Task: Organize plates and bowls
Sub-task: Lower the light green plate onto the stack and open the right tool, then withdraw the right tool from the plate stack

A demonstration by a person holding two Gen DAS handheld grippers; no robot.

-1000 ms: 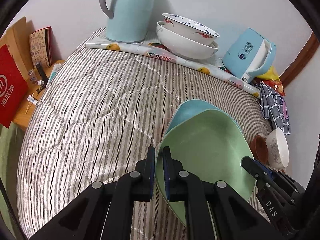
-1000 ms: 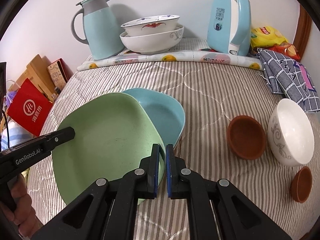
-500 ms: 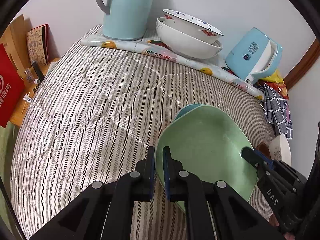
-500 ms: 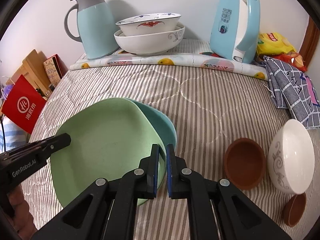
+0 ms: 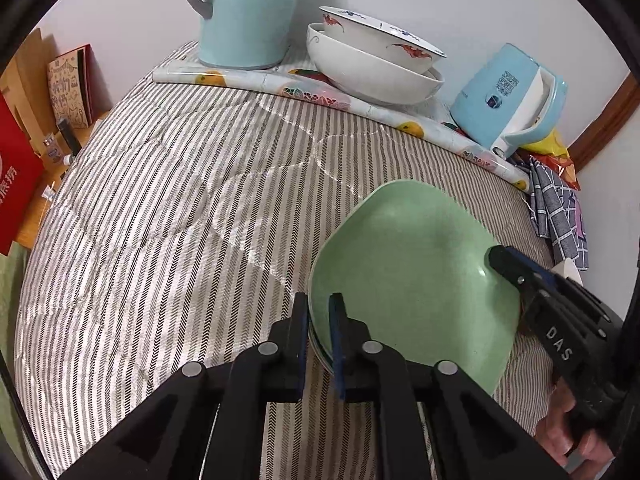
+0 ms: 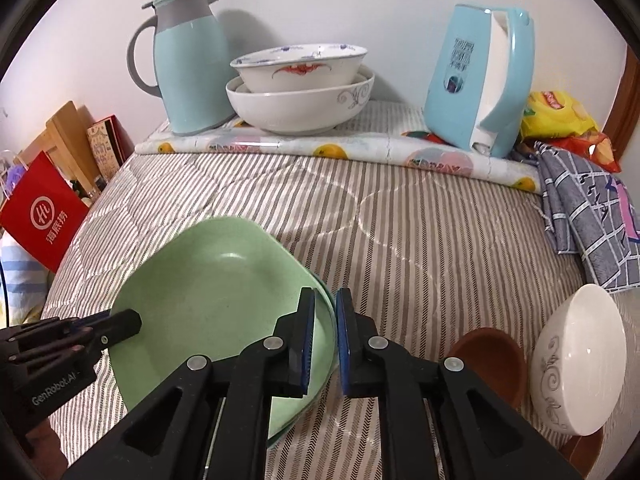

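1. Left gripper (image 5: 319,330) of mine pinches the near rim of the green plate (image 5: 412,280), fingers either side of the edge.
2. My right gripper (image 6: 325,338) straddles the plate's opposite rim; I cannot tell whether it grips.
3. It sits over a teal plate (image 6: 329,300) on the striped quilt (image 6: 400,232).
4. Brown bowl (image 6: 490,360) and white bowl (image 6: 580,360) lie at my right.

Both cameras sit low and close over the striped bed (image 5: 168,216), facing the back wall. The left view looks from the left side, the right view from the right; both share the green plate (image 5: 416,272) (image 6: 208,300).
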